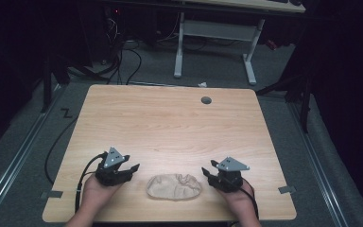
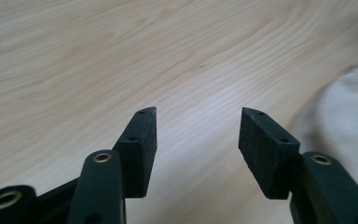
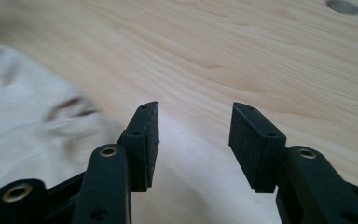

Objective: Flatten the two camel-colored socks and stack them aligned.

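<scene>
A white desk frame [image 1: 215, 33] and black cables [image 1: 127, 59] stand beyond the table [image 1: 170, 118]

A dim lab or recording room set up for tabletop trials
A lone wooden bench [image 1: 170, 118] with a cable hole [image 1: 206, 100] stands on grey carpet [image 1: 283, 61] between metal floor rails [image 1: 16, 158]; loose black cables [image 1: 127, 61] run beneath a white-legged desk [image 1: 217, 33] behind, with dark surroundings on all sides

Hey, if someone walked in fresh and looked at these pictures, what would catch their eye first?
Probably the crumpled beige cloth lying near the front edge of the light wooden table, between the two hand-held grippers. The left gripper and right gripper sit on either side of it, jaws open and nothing between them. A small grey round hole marks the table's far side.
</scene>
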### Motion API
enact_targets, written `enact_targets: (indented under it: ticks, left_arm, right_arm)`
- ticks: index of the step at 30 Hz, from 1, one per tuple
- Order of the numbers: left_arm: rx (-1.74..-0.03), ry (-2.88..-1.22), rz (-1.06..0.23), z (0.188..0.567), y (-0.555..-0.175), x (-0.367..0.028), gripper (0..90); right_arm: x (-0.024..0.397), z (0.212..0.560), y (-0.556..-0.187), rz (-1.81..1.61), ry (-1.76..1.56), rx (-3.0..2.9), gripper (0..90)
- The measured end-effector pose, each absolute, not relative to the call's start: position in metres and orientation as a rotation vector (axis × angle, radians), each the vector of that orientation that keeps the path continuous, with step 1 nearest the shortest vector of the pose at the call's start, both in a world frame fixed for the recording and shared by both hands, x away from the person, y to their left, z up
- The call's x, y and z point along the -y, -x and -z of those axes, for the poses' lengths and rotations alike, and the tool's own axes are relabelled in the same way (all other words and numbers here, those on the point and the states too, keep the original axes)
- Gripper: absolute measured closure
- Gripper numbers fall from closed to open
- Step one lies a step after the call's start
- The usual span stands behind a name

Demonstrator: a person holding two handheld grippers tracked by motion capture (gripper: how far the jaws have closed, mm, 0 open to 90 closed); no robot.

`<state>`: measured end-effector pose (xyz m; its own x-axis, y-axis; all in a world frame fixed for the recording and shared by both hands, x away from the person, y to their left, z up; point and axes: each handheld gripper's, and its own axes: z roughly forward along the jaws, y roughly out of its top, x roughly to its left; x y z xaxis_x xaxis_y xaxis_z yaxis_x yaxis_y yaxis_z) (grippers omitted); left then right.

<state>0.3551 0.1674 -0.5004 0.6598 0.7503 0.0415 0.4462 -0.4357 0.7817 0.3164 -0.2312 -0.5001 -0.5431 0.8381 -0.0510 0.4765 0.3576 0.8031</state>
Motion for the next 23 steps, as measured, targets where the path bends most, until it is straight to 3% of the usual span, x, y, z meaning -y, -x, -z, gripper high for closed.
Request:
enact_targets:
  ticks: [3,6,9,23]
  left_arm:
    - [-0.994,-2.145,-0.573,0.512,-0.365,-0.184,47.1]
    - [-1.103,-2.08,-0.505,0.516,-0.371,-0.199,47.2]
    - [-1.103,-2.047,-0.495,0.513,-0.37,-0.198,46.9]
    - [-1.065,-2.075,-0.468,0.512,-0.362,-0.195,45.5]
  right_arm:
    - [0.253,0.506,-0.339,-0.994,-1.232,-2.097,52.2]
    - [0.277,0.515,-0.347,-0.965,-1.358,-2.003,52.3]
    - [0.285,0.519,-0.339,-0.949,-1.345,-1.995,52.5]
    - [0.275,0.522,-0.337,-0.94,-1.321,-2.043,51.8]
